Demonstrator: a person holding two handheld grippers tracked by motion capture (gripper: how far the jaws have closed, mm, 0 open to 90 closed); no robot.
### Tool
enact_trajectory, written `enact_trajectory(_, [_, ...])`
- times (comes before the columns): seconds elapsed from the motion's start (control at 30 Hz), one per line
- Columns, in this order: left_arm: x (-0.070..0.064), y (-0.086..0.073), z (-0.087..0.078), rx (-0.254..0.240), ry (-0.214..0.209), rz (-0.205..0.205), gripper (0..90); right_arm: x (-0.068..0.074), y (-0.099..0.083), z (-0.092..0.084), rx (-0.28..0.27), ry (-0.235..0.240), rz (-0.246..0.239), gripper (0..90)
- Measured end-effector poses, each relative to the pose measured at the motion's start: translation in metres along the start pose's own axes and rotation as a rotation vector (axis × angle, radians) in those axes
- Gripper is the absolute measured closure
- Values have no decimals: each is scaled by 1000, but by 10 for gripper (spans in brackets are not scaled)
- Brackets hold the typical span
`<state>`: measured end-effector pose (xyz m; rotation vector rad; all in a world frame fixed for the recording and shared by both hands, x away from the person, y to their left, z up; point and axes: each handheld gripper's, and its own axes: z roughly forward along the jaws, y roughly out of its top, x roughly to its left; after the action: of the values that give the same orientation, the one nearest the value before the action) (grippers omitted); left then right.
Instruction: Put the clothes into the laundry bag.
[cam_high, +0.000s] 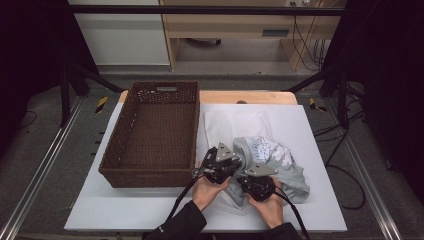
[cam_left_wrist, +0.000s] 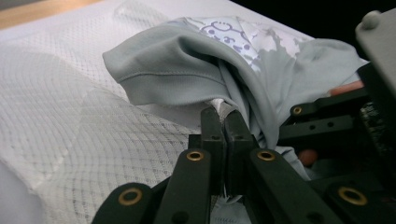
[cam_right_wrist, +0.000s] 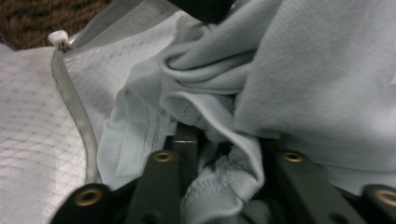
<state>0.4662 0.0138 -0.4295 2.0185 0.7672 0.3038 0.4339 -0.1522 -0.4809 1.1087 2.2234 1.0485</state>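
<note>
A grey garment (cam_high: 282, 162) with a printed patch lies crumpled on a white mesh laundry bag (cam_high: 232, 125) at the table's middle. My left gripper (cam_high: 231, 165) sits at the garment's left edge. In the left gripper view its jaws (cam_left_wrist: 223, 119) are pressed together on a thin strip of pale cloth, seemingly the mesh bag's (cam_left_wrist: 93, 135) edge, under the garment's (cam_left_wrist: 187, 70) hem. My right gripper (cam_high: 252, 176) is right beside it, with bunched folds of the grey garment (cam_right_wrist: 317, 70) between its jaws (cam_right_wrist: 219, 154). The bag's zipper (cam_right_wrist: 74, 107) runs along the left.
A brown wicker basket (cam_high: 145, 177) with nothing in it stands to the left of the bag, on the white board (cam_high: 315, 130) that covers the table. Both hands are close together near the front edge. Black frame posts stand at both sides.
</note>
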Motion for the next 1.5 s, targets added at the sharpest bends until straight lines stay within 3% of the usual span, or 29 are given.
enact_trajectory(0.13, [6, -5, -3, -3, 0, -11, 885, 1, 2, -12, 3, 67, 14, 481])
enact_trajectory(0.27, [8, -7, -7, 8, 12, 3, 884, -2, 9, -45, -78, 71, 21, 376])
enact_trajectory(0.3, [8, -7, -7, 8, 12, 3, 884, -2, 9, -45, -78, 71, 21, 376])
enact_trajectory(0.37, [7, -9, -7, 7, 13, 6, 884, -8, 14, -61, -137, 33, 27, 350])
enact_trajectory(0.4, [7, -9, -7, 8, 15, 12, 884, -19, 21, -70, -175, -20, 58, 348])
enact_trajectory(0.43, [6, -10, -7, 11, 19, 18, 884, -19, 21, -70, -175, -20, 58, 348])
enact_trajectory(0.47, [5, -10, -7, 10, 21, 25, 884, -27, 27, -67, -173, -69, 76, 338])
enact_trajectory(0.57, [5, -10, -8, 8, 19, 26, 884, -31, 30, -47, -113, -47, 80, 325])
enact_trajectory(0.63, [5, -10, -8, 11, 16, 20, 884, -32, 30, -29, -56, -31, 79, 367])
enact_trajectory(0.7, [5, -12, -6, 20, 20, 25, 884, -33, 30, -20, -42, 0, 96, 555])
enact_trajectory(0.73, [5, -12, -6, 20, 20, 25, 885, -33, 30, -20, -42, 0, 96, 555])
enact_trajectory(0.77, [6, -13, -6, 23, 17, 23, 884, -37, 32, -20, -38, 29, 127, 724])
enact_trajectory(0.83, [9, -13, -7, 18, 14, 5, 884, -41, 34, -26, -20, 39, 141, 800])
enact_trajectory(0.9, [11, -12, -8, 9, 16, -5, 884, -46, 36, -35, -27, 50, 139, 814])
enact_trajectory(0.97, [11, -11, -9, 8, 19, -8, 884, -48, 36, -51, -95, 58, 136, 815])
enact_trajectory(1.0, [11, -9, -9, 7, 21, -14, 884, -48, 36, -51, -95, 58, 136, 815])
enact_trajectory(1.03, [11, -7, -9, 8, 27, -19, 884, -47, 36, -59, -135, 72, 135, 815])
enact_trajectory(1.07, [11, -4, -9, 5, 33, -28, 884, -42, 35, -75, -211, 113, 120, 814])
enact_trajectory(1.1, [11, -4, -9, 5, 33, -28, 884, -42, 35, -75, -211, 113, 120, 814])
enact_trajectory(1.13, [10, 0, -10, -2, 33, -39, 884, -30, 32, -86, -237, 165, 73, 813])
enact_trajectory(1.23, [9, 5, -13, -20, 18, -54, 884, -20, 27, -87, -224, 200, 40, 811])
enact_trajectory(1.3, [6, 10, -17, -34, 8, -45, 884, -4, 15, -73, -157, 235, 9, 809])
enact_trajectory(1.4, [2, 13, -20, -39, -3, -33, 885, 0, 11, -61, -124, 223, 8, 808])
enact_trajectory(1.43, [1, 13, -21, -40, -6, -27, 885, 3, 11, -46, -88, 187, 7, 807])
enact_trajectory(1.5, [-4, 13, -24, -39, -10, 3, 885, 3, 11, -39, -77, 167, 8, 803])
